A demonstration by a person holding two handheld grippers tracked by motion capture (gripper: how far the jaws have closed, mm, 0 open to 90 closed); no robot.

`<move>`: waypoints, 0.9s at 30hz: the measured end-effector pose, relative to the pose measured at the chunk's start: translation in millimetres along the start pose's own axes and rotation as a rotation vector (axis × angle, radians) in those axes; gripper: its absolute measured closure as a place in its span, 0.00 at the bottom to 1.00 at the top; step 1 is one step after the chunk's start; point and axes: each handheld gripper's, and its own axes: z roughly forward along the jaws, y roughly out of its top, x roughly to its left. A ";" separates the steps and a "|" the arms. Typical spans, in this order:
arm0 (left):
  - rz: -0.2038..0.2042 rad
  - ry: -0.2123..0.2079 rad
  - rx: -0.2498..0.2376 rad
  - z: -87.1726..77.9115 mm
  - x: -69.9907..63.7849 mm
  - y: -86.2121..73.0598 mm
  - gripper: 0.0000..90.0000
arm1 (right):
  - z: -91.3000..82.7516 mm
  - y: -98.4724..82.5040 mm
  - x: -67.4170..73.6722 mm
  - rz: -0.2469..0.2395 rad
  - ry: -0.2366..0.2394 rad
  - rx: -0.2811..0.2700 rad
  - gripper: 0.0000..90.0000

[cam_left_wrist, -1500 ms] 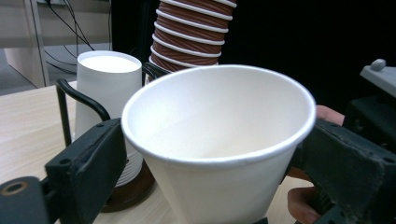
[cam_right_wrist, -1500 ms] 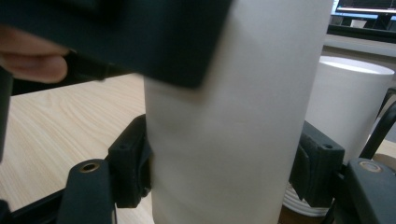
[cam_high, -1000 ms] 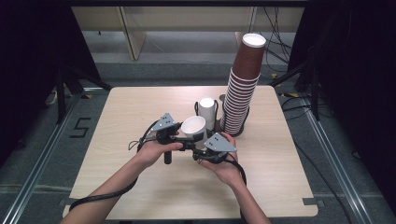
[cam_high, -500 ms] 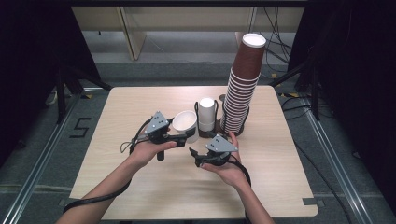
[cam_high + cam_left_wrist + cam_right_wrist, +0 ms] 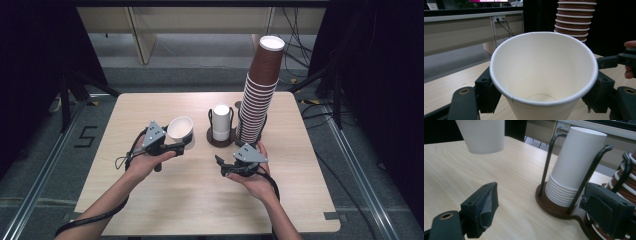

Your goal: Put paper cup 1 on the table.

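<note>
Left claw (image 5: 184,145) gripping white cup (image 5: 181,131), right claw (image 5: 220,165) empty, brown cup stack (image 5: 260,95) behind

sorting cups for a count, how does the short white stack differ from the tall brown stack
The short white paper cup stack barely tops its black wire holder; the tall brown paper cup stack rises far above its own. White has plain outer walls, brown ribbed ones with white rims. Both stand upright on one shared dark base.

The held cup (image 5: 181,131) is plain white, as is the short stack (image 5: 221,121) in the dark brown holder (image 5: 212,140). The tall stack (image 5: 260,90) is brown with white rims; the worktop (image 5: 200,200) is pale wood grain.
</note>
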 end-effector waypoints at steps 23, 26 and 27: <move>0.017 0.183 0.020 -9.7 35.5 -21.5 0.30 | -17.2 -11.5 -17.4 0.041 -0.065 0.002 0.17; 0.025 0.209 0.021 -9.3 38.4 -23.2 0.30 | -18.9 -13.3 -19.0 0.038 -0.075 0.000 0.17; 0.020 0.219 0.026 -8.9 38.5 -24.2 0.30 | -19.3 -13.8 -20.2 0.022 -0.078 -0.003 0.17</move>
